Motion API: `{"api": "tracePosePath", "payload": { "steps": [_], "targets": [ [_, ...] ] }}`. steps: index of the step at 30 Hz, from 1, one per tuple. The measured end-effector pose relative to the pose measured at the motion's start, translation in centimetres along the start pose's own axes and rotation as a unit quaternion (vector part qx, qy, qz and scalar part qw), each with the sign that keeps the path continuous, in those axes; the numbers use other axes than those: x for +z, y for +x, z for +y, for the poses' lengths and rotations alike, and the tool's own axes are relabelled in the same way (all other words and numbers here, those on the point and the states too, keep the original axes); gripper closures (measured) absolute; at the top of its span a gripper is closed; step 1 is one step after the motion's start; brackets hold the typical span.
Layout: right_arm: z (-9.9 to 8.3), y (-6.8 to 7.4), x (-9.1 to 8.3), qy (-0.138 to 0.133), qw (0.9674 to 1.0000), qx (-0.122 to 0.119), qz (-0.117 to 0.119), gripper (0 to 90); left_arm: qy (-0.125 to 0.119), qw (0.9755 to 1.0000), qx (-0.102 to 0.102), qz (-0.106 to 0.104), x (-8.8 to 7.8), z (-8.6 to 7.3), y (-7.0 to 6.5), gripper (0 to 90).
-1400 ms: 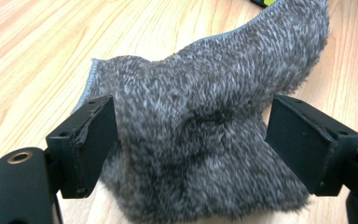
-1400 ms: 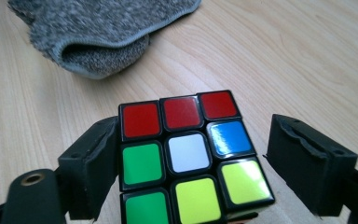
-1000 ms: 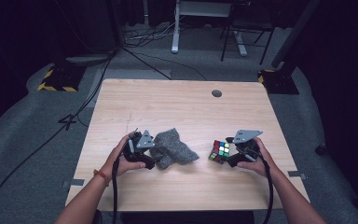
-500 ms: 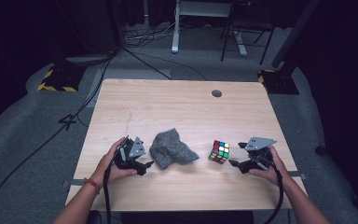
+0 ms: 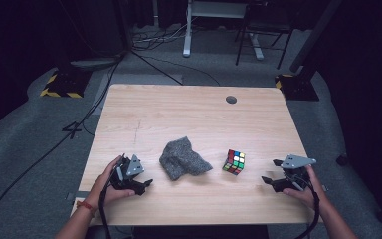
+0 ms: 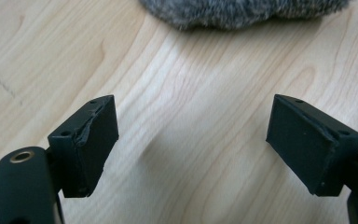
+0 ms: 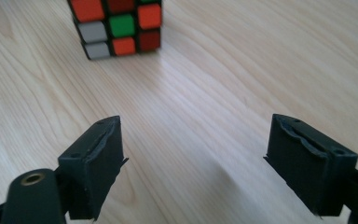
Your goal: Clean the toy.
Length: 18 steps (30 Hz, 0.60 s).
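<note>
A crumpled grey cloth (image 5: 182, 159) lies near the table's middle front. To its right stands a scrambled puzzle cube (image 5: 234, 162). My left gripper (image 5: 145, 185) rests low at the front left, a short way left of the cloth, jaws wide apart and empty. In the left gripper view the open left gripper (image 6: 193, 144) faces the cloth's fuzzy edge (image 6: 242, 11) ahead. At the front right my right gripper (image 5: 270, 173) is open and empty, apart from the cube. The right gripper view has the right gripper (image 7: 196, 161) open over bare wood, the cube (image 7: 116, 25) ahead to the left.
The wooden table (image 5: 189, 119) has a round cable hole (image 5: 231, 99) at the back right. Beyond it are a desk frame and stand legs on grey carpet. A cable (image 5: 104, 219) trails from the left gripper off the front edge.
Both grippers have pulled back from the cloth and the cube toward the table's front corners. The cloth and cube stay where they lay.
</note>
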State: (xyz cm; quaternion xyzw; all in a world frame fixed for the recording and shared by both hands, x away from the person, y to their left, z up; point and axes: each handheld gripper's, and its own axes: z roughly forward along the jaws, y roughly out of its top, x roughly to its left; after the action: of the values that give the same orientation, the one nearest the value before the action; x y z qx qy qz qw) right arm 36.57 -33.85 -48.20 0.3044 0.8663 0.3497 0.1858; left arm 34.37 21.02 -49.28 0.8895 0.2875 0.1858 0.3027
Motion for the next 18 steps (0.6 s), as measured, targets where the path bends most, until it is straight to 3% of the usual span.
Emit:
{"api": "tracePosePath", "payload": {
  "steps": [8, 14, 18],
  "targets": [
    [-3.5, -1.0, -1.5, -0.001, 0.9990, 0.039, -0.023, 18.5, -0.014, 0.9991, -0.038, -0.013, -0.5, -1.7, 0.5, 16.7],
    [-5.4, -1.7, -2.4, -0.013, 0.9965, 0.077, -0.028, 18.2, -0.022, 0.9953, -0.088, -0.035, -0.5, -2.6, 1.1, 16.8],
    [-5.8, -1.9, -2.7, -0.004, 0.9945, 0.098, -0.037, 15.5, -0.023, 0.9951, -0.089, -0.036, -0.6, -2.7, 1.2, 16.7]
  ]
}}
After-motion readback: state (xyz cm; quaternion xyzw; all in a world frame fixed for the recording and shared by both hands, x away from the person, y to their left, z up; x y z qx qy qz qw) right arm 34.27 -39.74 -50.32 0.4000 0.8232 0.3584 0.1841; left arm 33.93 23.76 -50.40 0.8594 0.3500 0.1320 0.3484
